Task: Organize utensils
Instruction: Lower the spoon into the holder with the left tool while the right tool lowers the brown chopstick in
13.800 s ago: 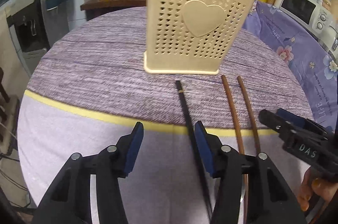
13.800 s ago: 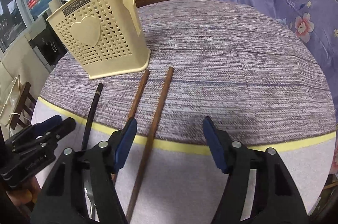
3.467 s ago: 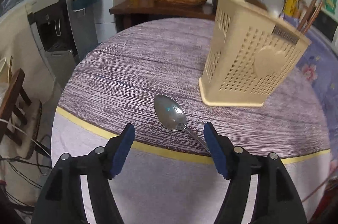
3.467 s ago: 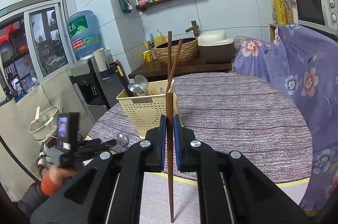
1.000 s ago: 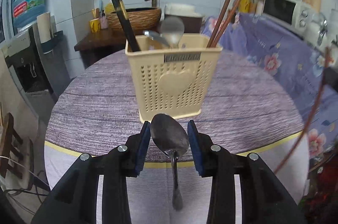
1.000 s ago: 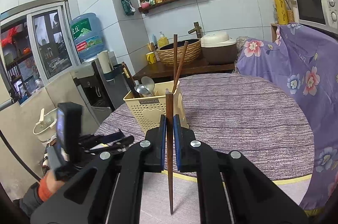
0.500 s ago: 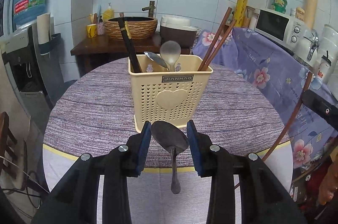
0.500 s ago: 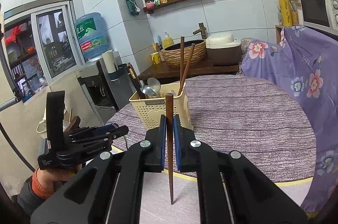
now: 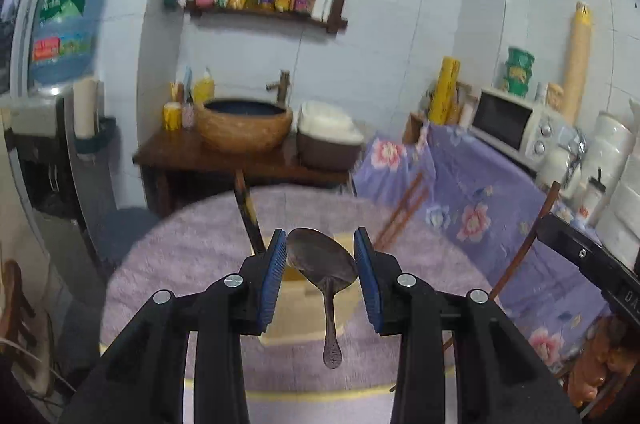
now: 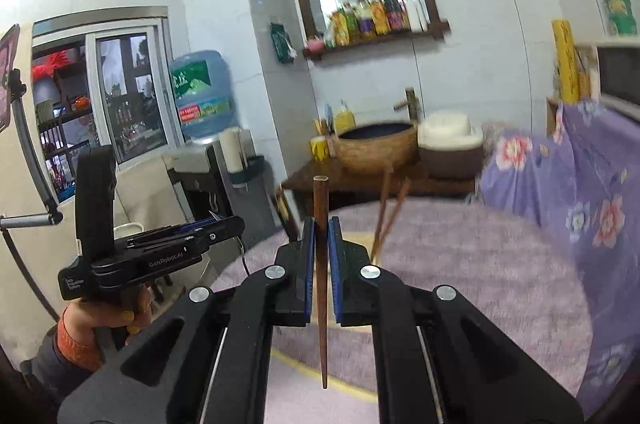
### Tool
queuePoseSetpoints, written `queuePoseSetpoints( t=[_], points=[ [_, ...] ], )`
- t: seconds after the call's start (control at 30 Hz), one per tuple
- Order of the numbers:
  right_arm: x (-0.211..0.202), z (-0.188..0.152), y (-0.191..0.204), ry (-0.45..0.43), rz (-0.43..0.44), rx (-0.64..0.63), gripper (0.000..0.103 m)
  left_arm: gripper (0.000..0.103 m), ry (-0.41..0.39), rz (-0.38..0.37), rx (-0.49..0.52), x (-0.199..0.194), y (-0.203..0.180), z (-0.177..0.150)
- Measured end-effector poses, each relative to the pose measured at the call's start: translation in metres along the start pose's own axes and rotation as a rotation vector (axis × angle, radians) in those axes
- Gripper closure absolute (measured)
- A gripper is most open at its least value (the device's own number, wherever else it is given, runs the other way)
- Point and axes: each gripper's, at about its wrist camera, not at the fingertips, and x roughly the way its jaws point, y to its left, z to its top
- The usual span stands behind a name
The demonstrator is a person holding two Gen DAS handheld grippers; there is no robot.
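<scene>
My left gripper [image 9: 320,256] is shut on the bowl of a metal spoon [image 9: 322,266], whose handle hangs down. Behind it stands the cream utensil holder [image 9: 292,308], mostly hidden by my fingers, with black chopsticks [image 9: 250,220] and brown chopsticks [image 9: 404,212] sticking out. My right gripper [image 10: 320,236] is shut on a single brown chopstick [image 10: 320,304], held upright above the round table [image 10: 480,264]. In the right wrist view the holder's brown chopsticks [image 10: 390,212] show just past my fingers. The left gripper [image 10: 180,240] hangs level at the left of that view.
A wooden side table [image 9: 240,163] behind the round table carries a woven basin [image 9: 244,121] and a rice cooker [image 9: 326,139]. A microwave [image 9: 516,123] stands on the floral purple cloth [image 9: 500,191] at right. A water dispenser [image 10: 200,95] is at left. A hand [image 10: 104,320] holds the left gripper.
Both grippers have risen and tilted up with the spoon and chopstick still held. The holder has dropped low in both views and is now mostly behind the fingers.
</scene>
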Motion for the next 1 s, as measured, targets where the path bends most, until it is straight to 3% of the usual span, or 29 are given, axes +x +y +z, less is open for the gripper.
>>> queuePoseSetpoints(
  t=[0.2,0.37,0.63,1.0],
  points=[
    [0.024,0.065,0.009,-0.089,-0.025,-0.03,0.095,0.068,-0.093,0.056,-0.014,0.014,0.008,0.056],
    [0.056,0.082,0.009,-0.12,-0.07,-0.057,0.095,0.068,-0.086,0.094,-0.011,0.037,0.015,0.055],
    [0.105,0.042,-0.003,-0.085,-0.129,-0.054,0.095,0.068,-0.025,0.117,-0.01,0.071,0.024,0.015],
    [0.14,-0.022,-0.011,0.035,-0.125,-0.033,0.099,0.068,0.08,0.136,0.012,0.102,0.031,-0.047]
  ],
)
